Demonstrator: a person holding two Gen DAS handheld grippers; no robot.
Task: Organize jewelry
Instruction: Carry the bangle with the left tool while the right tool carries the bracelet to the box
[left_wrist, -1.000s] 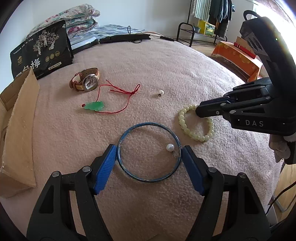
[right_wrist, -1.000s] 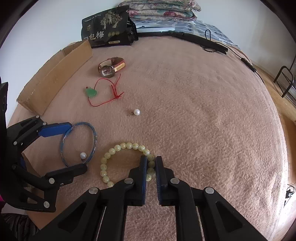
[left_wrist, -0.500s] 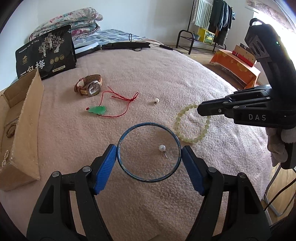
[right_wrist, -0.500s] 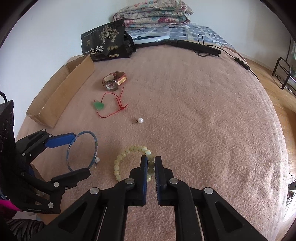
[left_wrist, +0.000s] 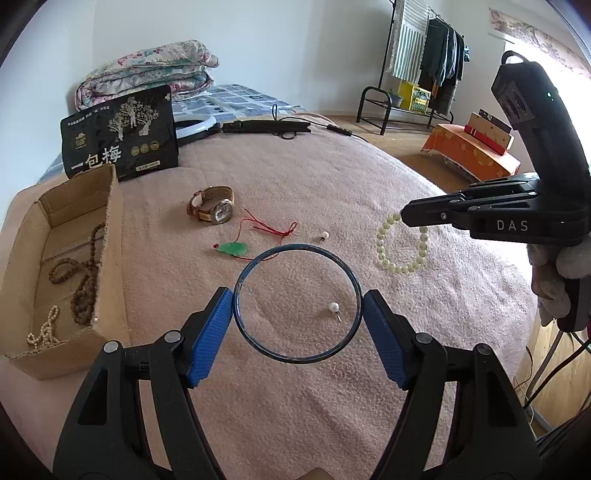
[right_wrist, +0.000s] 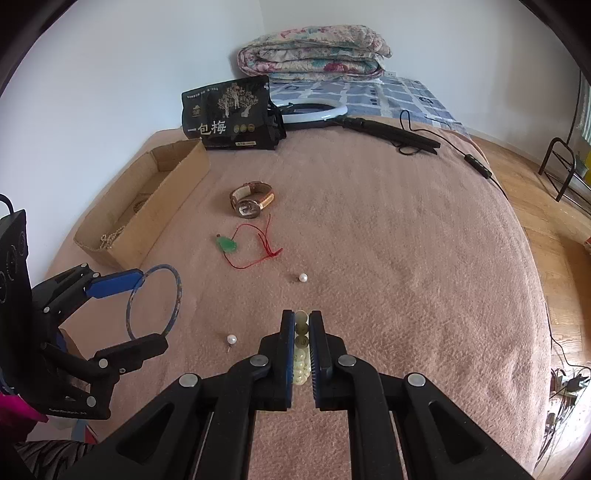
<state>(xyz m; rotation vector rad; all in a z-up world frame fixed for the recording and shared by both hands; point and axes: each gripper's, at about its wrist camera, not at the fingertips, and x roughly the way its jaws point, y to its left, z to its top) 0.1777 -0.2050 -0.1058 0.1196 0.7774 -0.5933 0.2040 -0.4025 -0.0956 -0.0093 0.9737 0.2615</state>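
Pink blanket (left_wrist: 332, 177) carries a box (left_wrist: 110, 236) with bead strings (left_wrist: 83, 280) inside. Left gripper (left_wrist: 297, 308) clamps the bangle (left_wrist: 255, 341); right gripper (right_wrist: 301, 325) pinches the bracelet (left_wrist: 384, 254).

Bright daylight — fisheye-warped edges

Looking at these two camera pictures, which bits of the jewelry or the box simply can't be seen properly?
- Bead bracelet, right wrist view: mostly hidden between the right claw fingers; only a few beads show.
- Cardboard box, right wrist view: its near wall hides most of the contents.
- Watch, left wrist view: the dial is too small to read.
- Pearl earring, left wrist view: its pin is too tiny to make out.
- Blue bangle, held by the left claw: surface markings unclear.
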